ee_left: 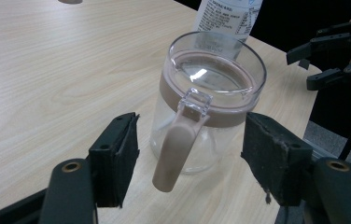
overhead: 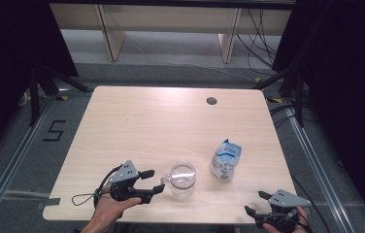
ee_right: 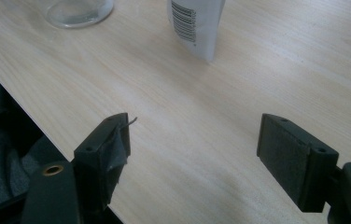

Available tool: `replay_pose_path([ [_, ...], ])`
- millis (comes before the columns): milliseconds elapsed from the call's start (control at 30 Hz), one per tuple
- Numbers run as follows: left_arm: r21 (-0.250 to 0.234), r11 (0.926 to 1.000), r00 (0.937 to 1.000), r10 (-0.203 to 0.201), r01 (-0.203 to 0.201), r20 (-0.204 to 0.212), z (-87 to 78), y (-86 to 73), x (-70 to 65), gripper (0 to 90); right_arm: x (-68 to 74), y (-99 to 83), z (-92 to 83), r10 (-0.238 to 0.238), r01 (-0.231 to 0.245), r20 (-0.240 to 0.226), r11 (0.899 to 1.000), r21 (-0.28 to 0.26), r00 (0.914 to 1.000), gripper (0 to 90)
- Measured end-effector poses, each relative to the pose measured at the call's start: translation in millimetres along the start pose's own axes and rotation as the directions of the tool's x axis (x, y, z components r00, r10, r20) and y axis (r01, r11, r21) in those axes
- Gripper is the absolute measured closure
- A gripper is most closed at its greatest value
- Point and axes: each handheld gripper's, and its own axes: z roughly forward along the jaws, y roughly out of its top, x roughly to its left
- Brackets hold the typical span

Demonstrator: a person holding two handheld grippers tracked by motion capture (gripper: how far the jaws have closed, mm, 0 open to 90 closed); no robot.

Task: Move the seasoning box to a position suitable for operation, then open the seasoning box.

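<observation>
We hold the left gripper (overhead: 152, 180) near the table's near left edge, its jaws apart, one on each side of the jar's handle (ee_left: 176, 151); the pads (ee_left: 276, 158) stand clear of it, pressing on nothing. The jar (overhead: 182, 179) stands upright just right of that gripper, a clear glass one with a brownish band under its rim. In the left gripper view the handle hangs toward us between the jaws. Our right gripper (overhead: 257, 203) rests at the near right corner, jaws wide apart over bare table (overhead: 171, 121), with nothing between them. A white and blue pouch (overhead: 225, 158) stands right of the jar, farther in.
</observation>
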Motion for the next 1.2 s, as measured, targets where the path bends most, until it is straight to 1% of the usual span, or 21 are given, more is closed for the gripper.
replay_pose_path([
  [33,0.001,1.0000,1.0000,0.001,-0.001,-0.009,-0.6,0.7,-0.5,35.7,0.2,-0.1,0.8,0.001,-0.001,-0.002,1.000,-0.004,1.0000,26.6],
  [67,-0.002,1.0000,1.0000,0.007,-0.007,-0.003,-0.5,1.3,0.0,36.1,-0.1,-0.1,0.9,-0.006,0.006,0.001,1.000,-0.009,1.0000,26.6],
  [100,-0.008,1.0000,1.0000,0.002,-0.002,-0.003,0.0,2.0,-0.6,36.5,2.6,0.0,-0.4,0.018,-0.019,0.005,1.000,0.008,0.9998,26.6],
  [133,-0.008,0.9999,0.9999,0.010,-0.010,0.000,0.6,3.2,-0.4,36.9,0.7,0.5,0.3,-0.016,0.016,0.009,1.000,-0.003,0.9998,26.6],
  [167,-0.008,0.9999,0.9999,0.010,-0.010,0.000,0.6,3.2,-0.4,37.8,0.7,0.5,0.3,-0.016,0.016,0.009,1.000,-0.003,0.9998,26.6],
  [233,-0.008,0.9996,0.9995,0.029,-0.029,0.009,2.2,5.4,-2.0,42.7,2.6,0.6,0.7,0.002,-0.002,0.005,1.000,0.000,1.0000,26.7],
  [300,-0.005,0.9993,0.9993,0.037,-0.037,0.004,2.4,6.7,-3.1,46.4,2.2,0.3,1.1,-0.002,0.002,0.003,1.000,0.001,1.0000,26.6],
  [433,-0.034,0.9976,0.9982,0.060,-0.060,0.001,5.1,12.1,-6.6,56.4,2.5,0.3,1.4,0.017,-0.017,-0.013,1.000,-0.005,0.9998,26.7],
  [500,-0.046,0.9966,0.9976,0.069,-0.069,-0.003,5.4,14.9,-8.1,65.8,2.4,1.2,1.9,-0.005,0.005,0.000,1.000,-0.009,1.0000,26.9],
  [567,-0.050,0.9951,0.9963,0.085,-0.085,-0.006,6.1,18.4,-9.9,72.2,4.1,1.9,3.2,-0.010,0.010,-0.024,1.000,-0.007,0.9997,27.8],
  [600,-0.054,0.9943,0.9958,0.092,-0.092,-0.009,6.6,20.1,-11.1,74.5,3.7,2.5,3.2,-0.027,0.027,-0.016,1.000,-0.013,0.9995,27.9],
  [633,-0.050,0.9938,0.9950,0.099,-0.100,-0.014,7.0,21.6,-11.9,75.9,3.8,2.9,3.9,-0.029,0.029,-0.032,1.000,-0.005,0.9991,27.8],
  [700,-0.056,0.9927,0.9942,0.106,-0.107,-0.017,9.6,23.9,-13.7,79.1,5.0,3.3,3.7,-0.019,0.019,-0.022,1.000,-0.003,0.9996,27.9],
  [767,-0.052,0.9931,0.9942,0.104,-0.105,-0.029,10.7,24.7,-14.4,82.6,5.3,3.6,4.2,-0.023,0.023,-0.030,1.000,-0.005,0.9993,27.9],
  [833,-0.058,0.9923,0.9939,0.108,-0.109,-0.021,12.7,24.5,-12.8,84.9,4.7,4.0,3.8,-0.040,0.040,-0.013,0.999,-0.018,0.9991,27.9],
  [867,-0.050,0.9932,0.9939,0.103,-0.105,-0.039,12.4,24.3,-13.3,85.8,5.2,4.1,4.8,-0.029,0.028,-0.032,0.999,-0.015,0.9991,27.9],
  [900,-0.048,0.9933,0.9938,0.103,-0.105,-0.041,12.8,24.2,-12.6,86.6,5.8,4.2,5.0,-0.014,0.014,-0.041,1.000,-0.013,0.9991,27.9],
  [933,-0.052,0.9929,0.9938,0.105,-0.107,-0.035,13.5,24.0,-12.0,87.2,5.8,4.5,4.4,-0.027,0.027,-0.021,1.000,-0.008,0.9994,28.0],
  [967,-0.057,0.9918,0.9931,0.113,-0.114,-0.032,14.2,23.7,-11.3,87.7,5.3,4.7,5.5,-0.036,0.036,-0.029,0.999,-0.017,0.9989,28.1],
  [1033,-0.050,0.9934,0.9938,0.101,-0.103,-0.047,13.8,22.8,-12.1,88.3,7.0,5.1,4.9,-0.024,0.024,-0.025,1.000,-0.005,0.9994,28.2],
  [1200,-0.039,0.9941,0.9936,0.099,-0.101,-0.055,14.9,19.0,-10.3,88.7,10.9,8.4,7.8,-0.047,0.046,-0.032,0.999,-0.020,0.9984,30.3],
])
